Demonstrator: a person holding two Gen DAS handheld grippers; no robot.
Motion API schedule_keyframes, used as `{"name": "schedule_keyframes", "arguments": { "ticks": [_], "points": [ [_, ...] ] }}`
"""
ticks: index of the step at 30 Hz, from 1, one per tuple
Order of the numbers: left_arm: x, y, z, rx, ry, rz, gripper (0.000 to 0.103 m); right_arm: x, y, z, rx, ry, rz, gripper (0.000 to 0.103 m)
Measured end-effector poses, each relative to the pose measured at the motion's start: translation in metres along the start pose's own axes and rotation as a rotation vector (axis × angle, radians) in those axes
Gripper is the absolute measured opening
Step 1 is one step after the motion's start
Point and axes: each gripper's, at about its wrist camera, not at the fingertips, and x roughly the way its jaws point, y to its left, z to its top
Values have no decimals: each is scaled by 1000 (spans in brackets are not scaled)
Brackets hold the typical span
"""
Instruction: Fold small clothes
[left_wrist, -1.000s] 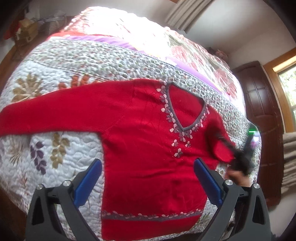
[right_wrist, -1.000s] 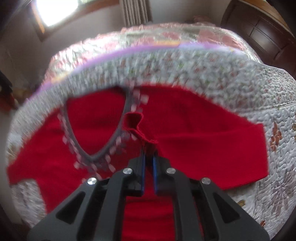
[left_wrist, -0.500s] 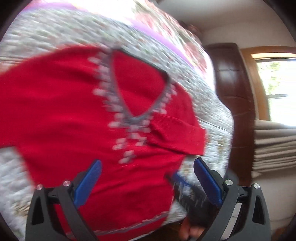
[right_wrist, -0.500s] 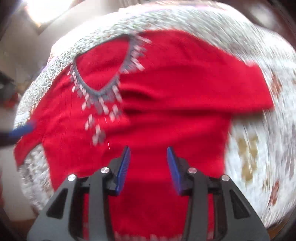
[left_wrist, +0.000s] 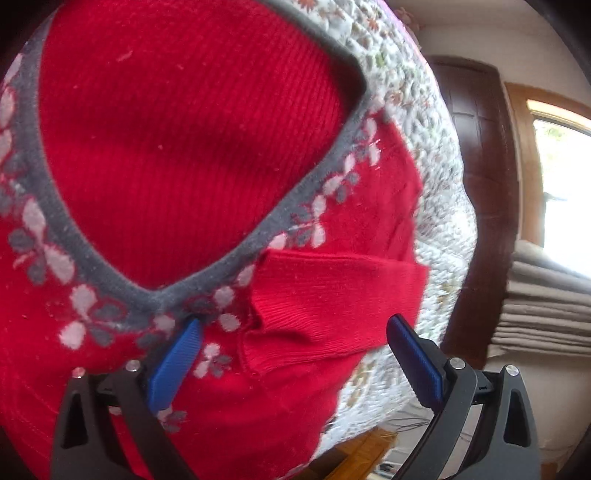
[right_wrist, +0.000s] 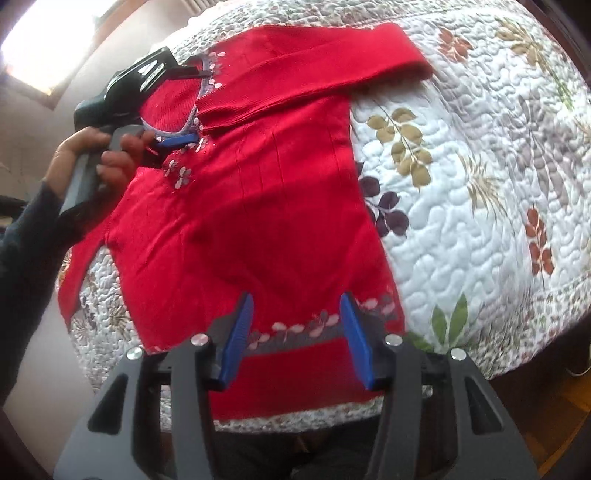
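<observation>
While red sweater lies on quilt, left gripper gapes wide over folded cuff; right gripper spread wide above hem, holding nothing.

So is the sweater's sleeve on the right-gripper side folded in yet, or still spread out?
Folded in: that sleeve lies across the red sweater, its cuff ending beside the neckline trim, between the left gripper's open jaws.

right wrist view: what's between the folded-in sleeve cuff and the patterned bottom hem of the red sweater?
Only the flat red knit body of the sweater; nothing rests on it. Cuff sits by the grey neckline, hem band between the right hand-held gripper's open fingers.
</observation>
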Motion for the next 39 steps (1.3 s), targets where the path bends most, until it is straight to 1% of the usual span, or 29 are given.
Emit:
{"name": "schedule_keyframes", "arguments": {
  "ticks": [1, 2, 3, 5, 6, 8, 9, 10, 12, 13, 15, 16, 18, 20, 27, 32, 36, 39],
  "points": [
    [-1, 0, 0, -7, 0, -7, 99, -1, 2, -1, 0, -1, 4, 50],
    [0, -3, -1, -10, 6, -7, 95, -3, 4, -2, -2, -3, 7, 51],
    [2, -5, -1, -13, 18, -13, 95, -6, 5, -4, -5, -7, 13, 51],
    [8, -8, 0, -18, 23, 0, 95, -10, 6, -4, -9, -10, 15, 51],
    [10, -8, 0, -27, 26, -6, 95, -14, 7, -5, -9, -18, 21, 51],
    [13, -11, 2, -46, 40, -57, 93, -19, 7, -7, -9, -24, 20, 51],
    [16, -14, 1, -42, 43, -66, 82, -22, 6, -8, -8, -30, 20, 51],
    [18, -16, 1, -36, 49, -66, 73, -25, 6, -8, -6, -35, 18, 51],
    [22, -18, -2, -34, 67, -48, 35, -30, 5, -8, -6, -42, 14, 51],
    [22, -16, -2, -32, 71, -24, 29, -32, 5, -8, -4, -47, 13, 51],
    [22, -18, -4, -22, 63, 14, 11, -35, 6, -8, -3, -52, 11, 51],
    [20, -19, -5, -17, 54, 31, 9, -36, 6, -8, -2, -55, 10, 51],
    [13, -22, -9, -8, 36, 44, 6, -38, 7, -9, 1, -58, 11, 51],
    [2, -28, -12, 13, 21, 48, 5, -39, 9, -10, 1, -61, 12, 51],
    [-55, -78, -24, 177, -25, 39, 4, -36, 20, -10, -10, -59, 23, 51],
    [-98, -100, -28, 258, -58, 27, 4, -33, 32, -11, -23, -49, 34, 51],
    [-135, -106, -34, 313, -90, 38, 4, -32, 44, -11, -47, -47, 38, 51],
    [-165, -98, -37, 334, -115, 51, 4, -29, 51, -11, -60, -40, 41, 51]
  ]
}}
